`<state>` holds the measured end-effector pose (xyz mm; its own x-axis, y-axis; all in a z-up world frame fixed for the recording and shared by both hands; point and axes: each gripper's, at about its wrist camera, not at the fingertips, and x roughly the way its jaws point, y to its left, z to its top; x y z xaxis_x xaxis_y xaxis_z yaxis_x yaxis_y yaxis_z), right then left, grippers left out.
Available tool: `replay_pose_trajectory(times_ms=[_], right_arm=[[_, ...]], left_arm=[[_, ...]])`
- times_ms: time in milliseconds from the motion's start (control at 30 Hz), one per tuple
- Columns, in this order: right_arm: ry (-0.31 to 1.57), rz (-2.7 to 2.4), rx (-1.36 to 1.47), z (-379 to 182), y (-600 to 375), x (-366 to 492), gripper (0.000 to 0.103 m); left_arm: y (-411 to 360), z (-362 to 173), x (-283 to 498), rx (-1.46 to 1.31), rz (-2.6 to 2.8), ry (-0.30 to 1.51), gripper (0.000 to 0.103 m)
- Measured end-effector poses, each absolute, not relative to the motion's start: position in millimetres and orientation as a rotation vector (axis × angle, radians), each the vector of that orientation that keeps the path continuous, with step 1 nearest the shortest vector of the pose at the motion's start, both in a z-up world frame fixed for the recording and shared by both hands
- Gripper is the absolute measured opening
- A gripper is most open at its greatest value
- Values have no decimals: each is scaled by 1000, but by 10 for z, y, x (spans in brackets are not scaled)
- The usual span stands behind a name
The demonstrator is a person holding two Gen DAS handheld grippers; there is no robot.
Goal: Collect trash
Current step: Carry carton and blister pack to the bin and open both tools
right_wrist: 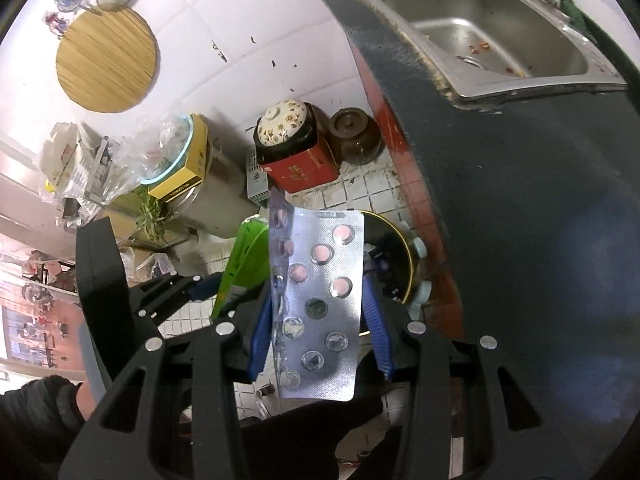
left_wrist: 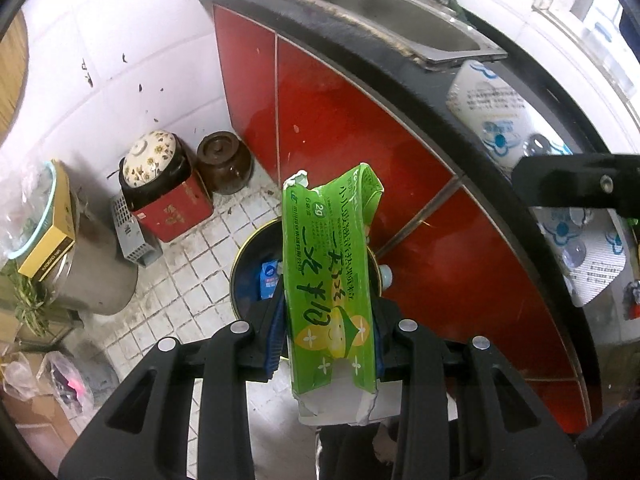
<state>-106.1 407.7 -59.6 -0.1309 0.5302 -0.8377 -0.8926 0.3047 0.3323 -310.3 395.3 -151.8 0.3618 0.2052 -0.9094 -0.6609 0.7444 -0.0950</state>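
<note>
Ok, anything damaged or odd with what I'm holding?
Yes. The green box in the left hand-held gripper is crushed flat with torn ends. The blister pack in the right hand-held gripper has several emptied pockets. Both hang over the bin.

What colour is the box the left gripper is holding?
Bright green box with dark lettering; left wrist view.

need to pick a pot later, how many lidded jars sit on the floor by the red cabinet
2: a flower-lidded jar atop the red tin, and a brown jar right of it. Others may be hidden.
</note>
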Motion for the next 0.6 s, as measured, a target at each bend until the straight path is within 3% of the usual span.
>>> replay_pose_trajectory(times_ms=[133,200,233,267,600], right_arm=[[1143,1285,-431,-622,4233,-1090,44],[1153,1276,-436,-646,4307,-1079,49],[1166,1270,-433,-669,4329,-1076,61],[1172,1269,-423,-680,4349,-1063,63],[1174,1252,-390,-664,4156,-979,64]], left_arm=[[4017,-1552,-3074,-503,577,1059,33],[4053,-1573,-3069,-507,571,1062,50],[4066,-1576,-3072,-503,583,1061,71],[4083,-1575,-3081,-495,599,1051,76],[4116,-1589,-3135,-498,613,1058,76]])
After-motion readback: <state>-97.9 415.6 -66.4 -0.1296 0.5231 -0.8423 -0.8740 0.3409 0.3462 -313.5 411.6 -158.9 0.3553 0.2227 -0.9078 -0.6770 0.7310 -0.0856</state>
